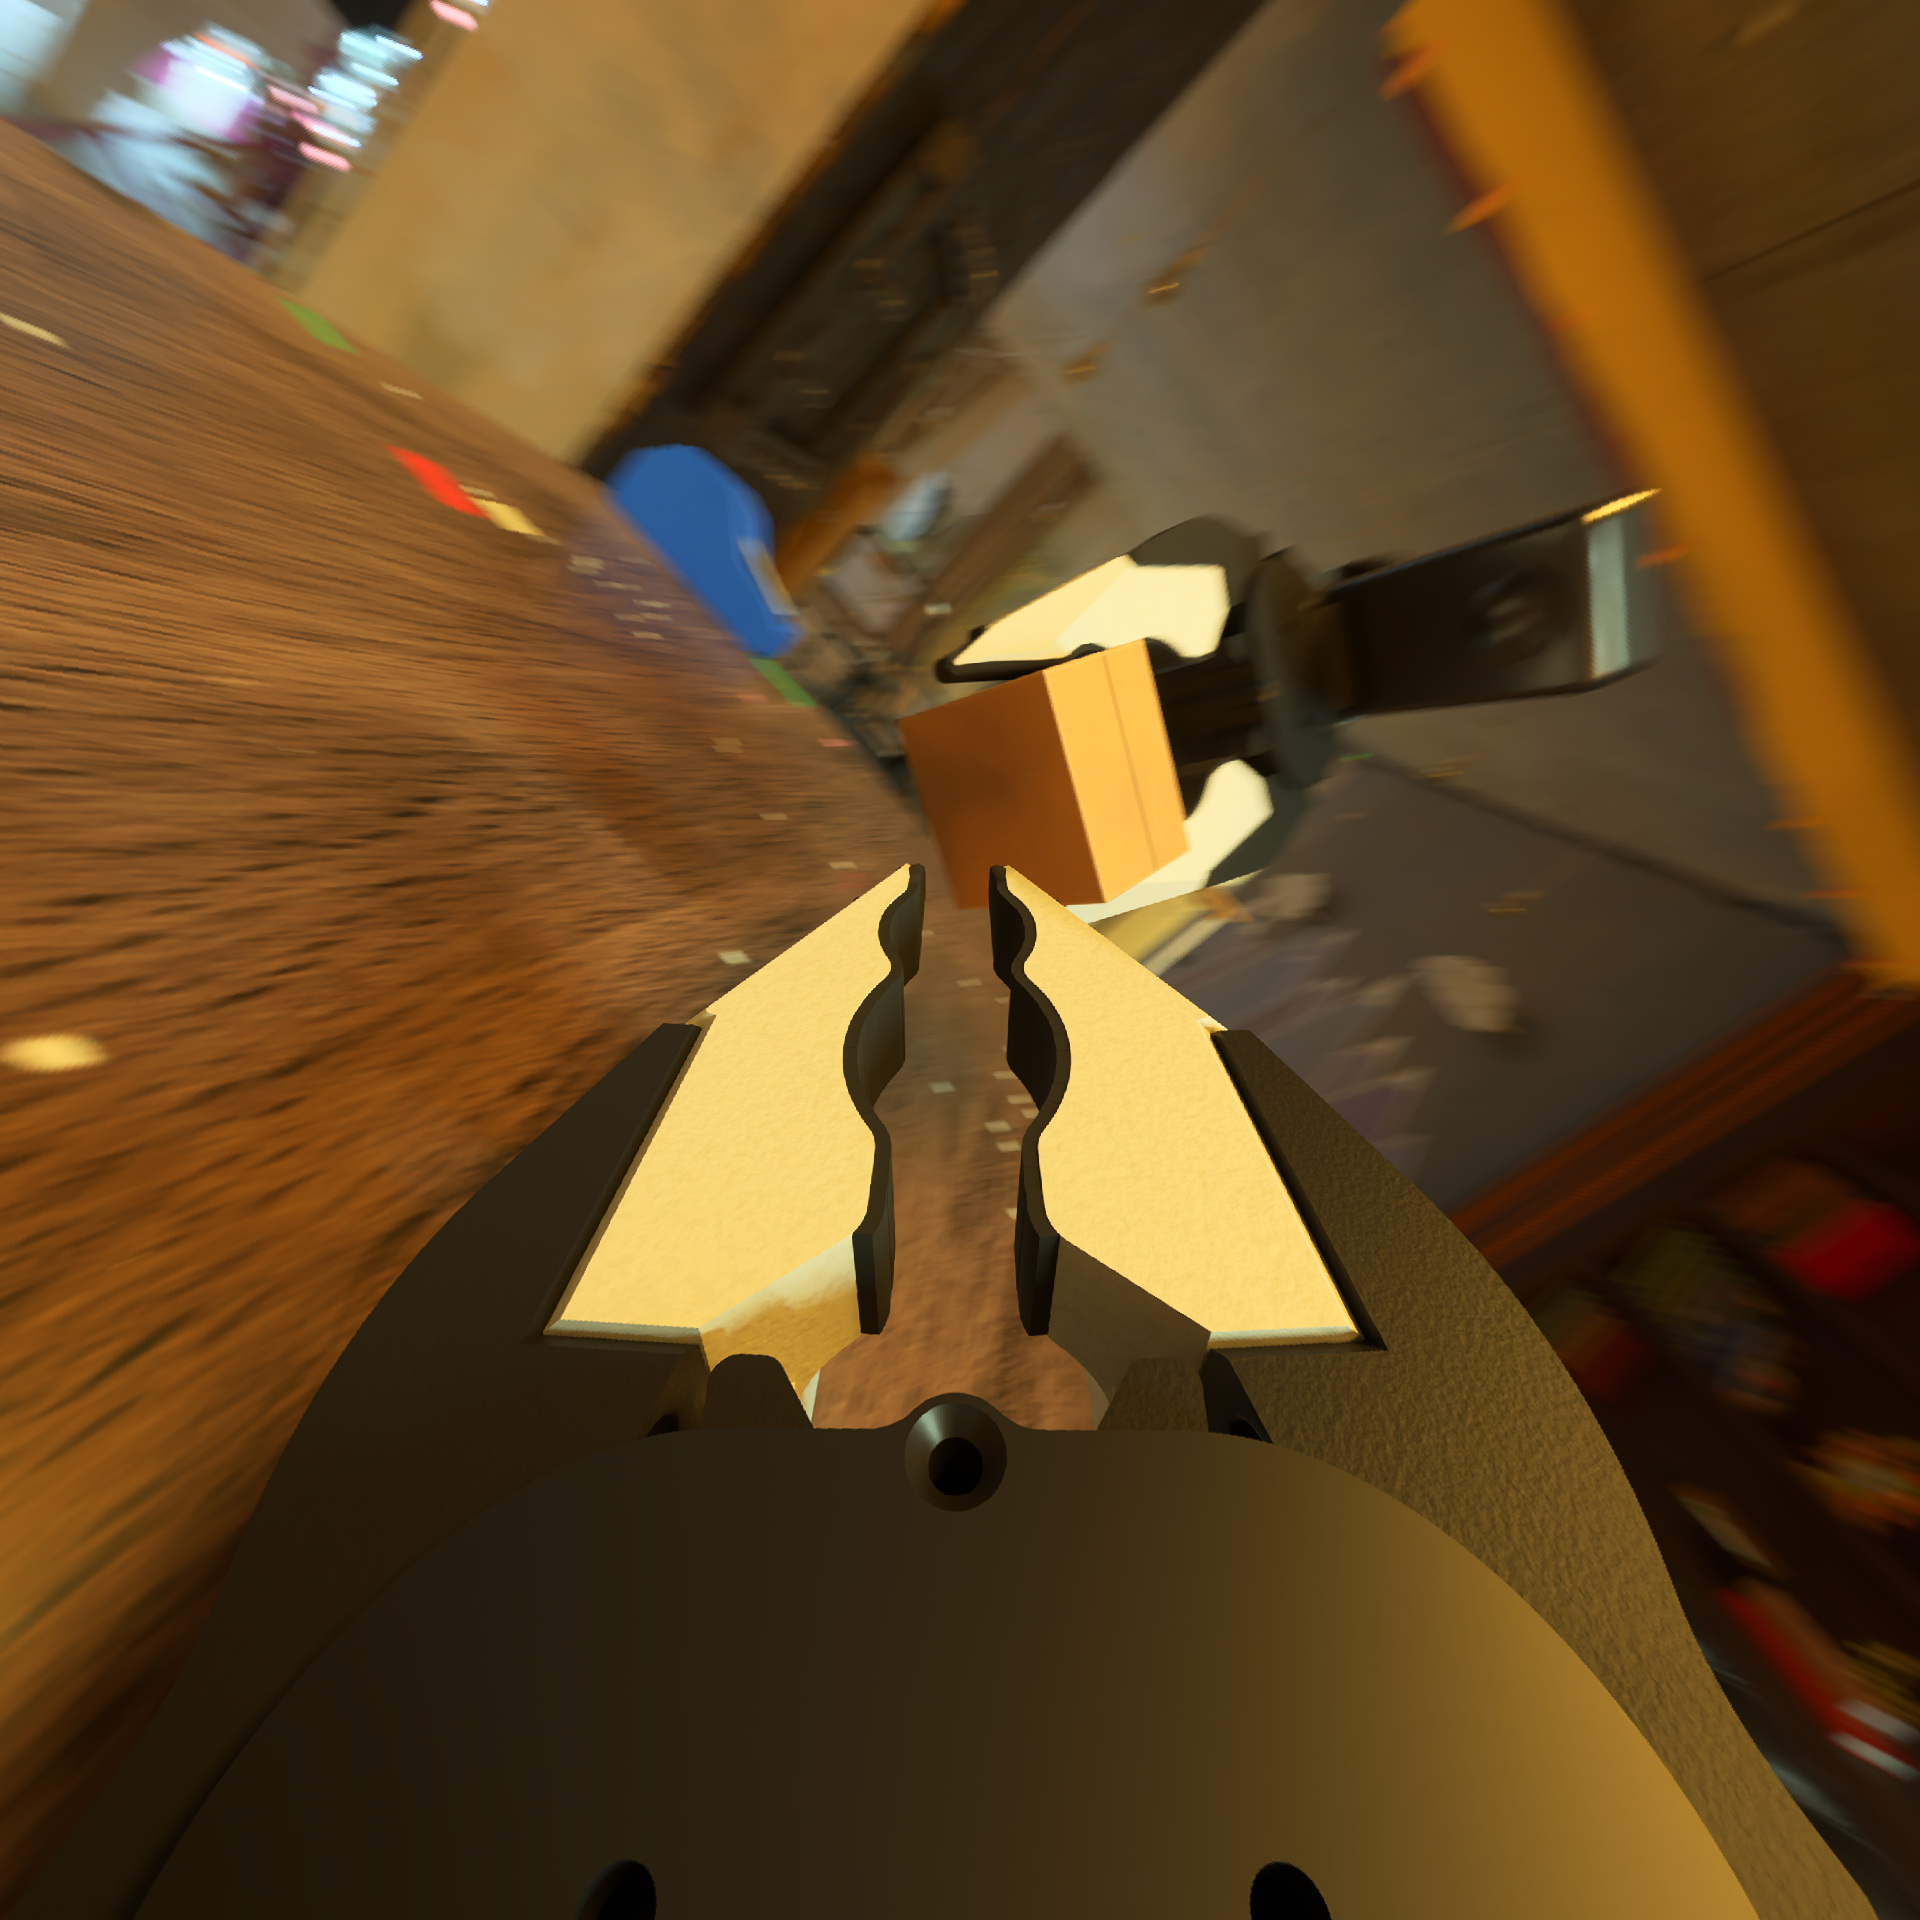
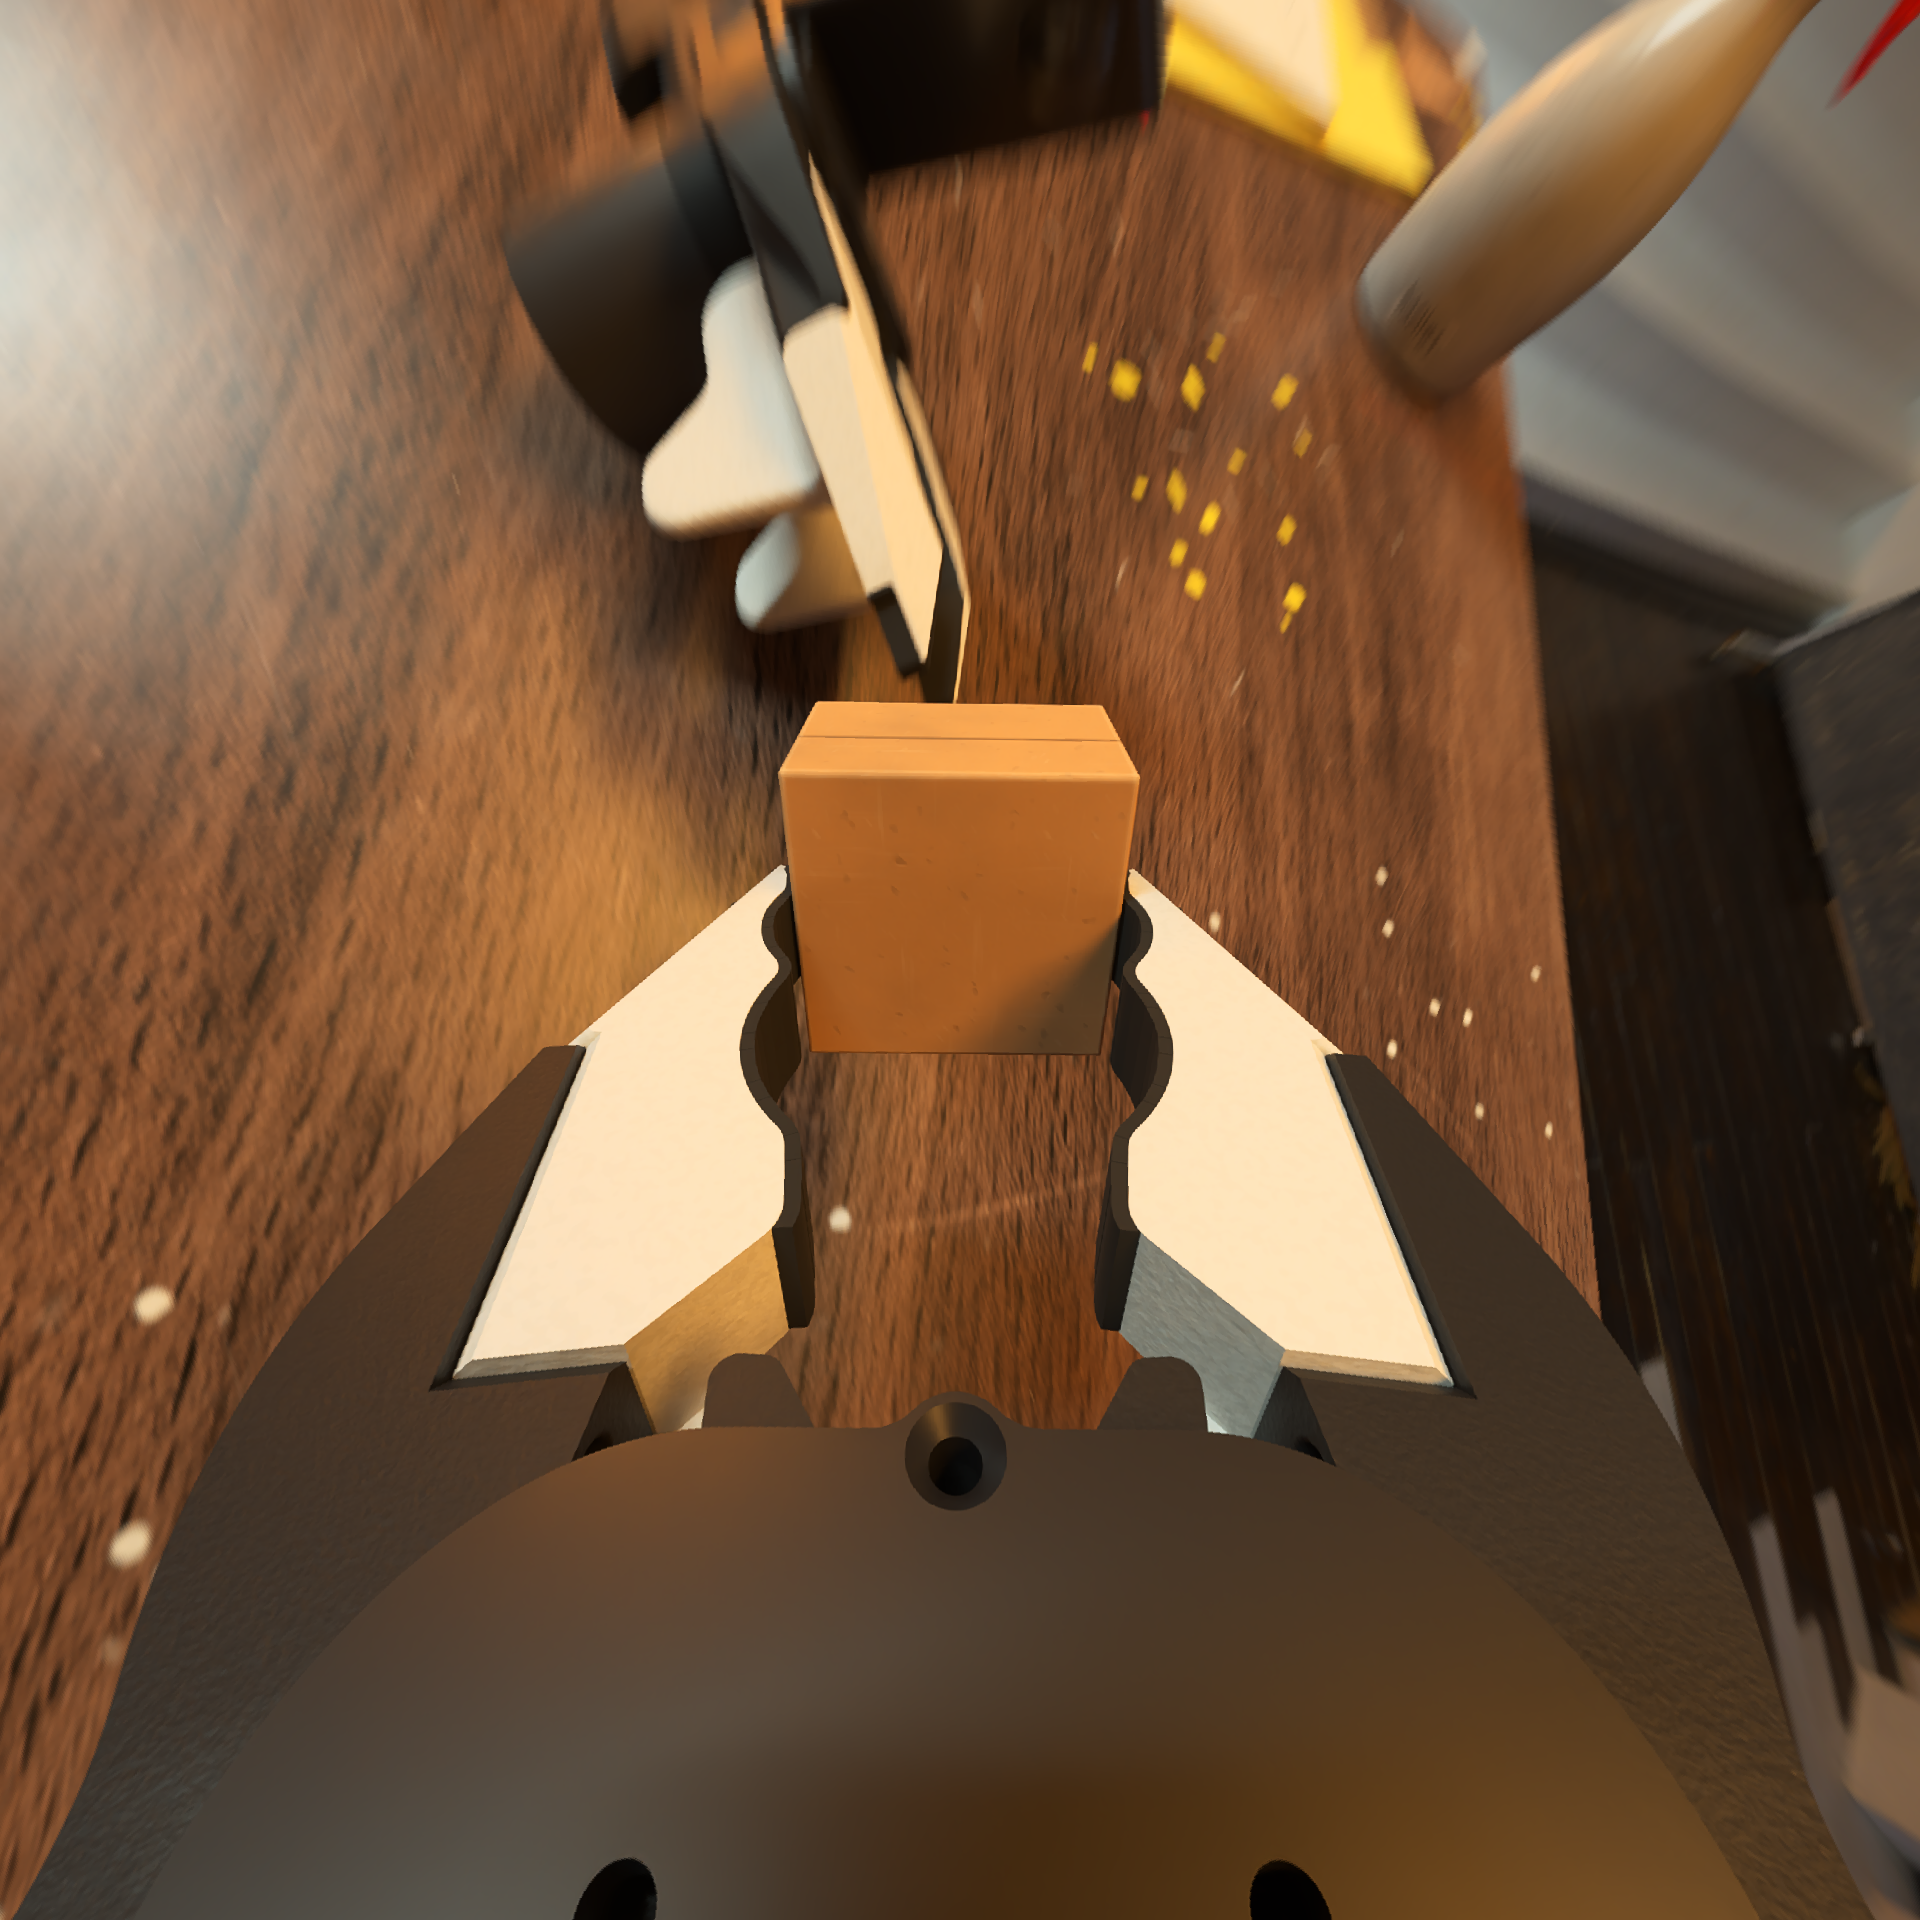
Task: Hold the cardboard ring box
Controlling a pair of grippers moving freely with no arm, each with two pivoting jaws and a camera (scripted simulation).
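The cardboard ring box is a small tan cube with a lid seam near its far end. My right gripper is shut on it, one fingertip on each side, and holds it above the wooden table. In the left wrist view the box hangs just past my left gripper, between the right gripper's pale fingers. My left gripper is empty, its jaws drawn together with only a narrow gap. It also shows in the right wrist view, tips just beyond the box.
A blue object stands at the table's far edge. A beige bottle-shaped object and a yellow object lie at the far right of the table. The table edge runs down the right, with a dark object beyond it.
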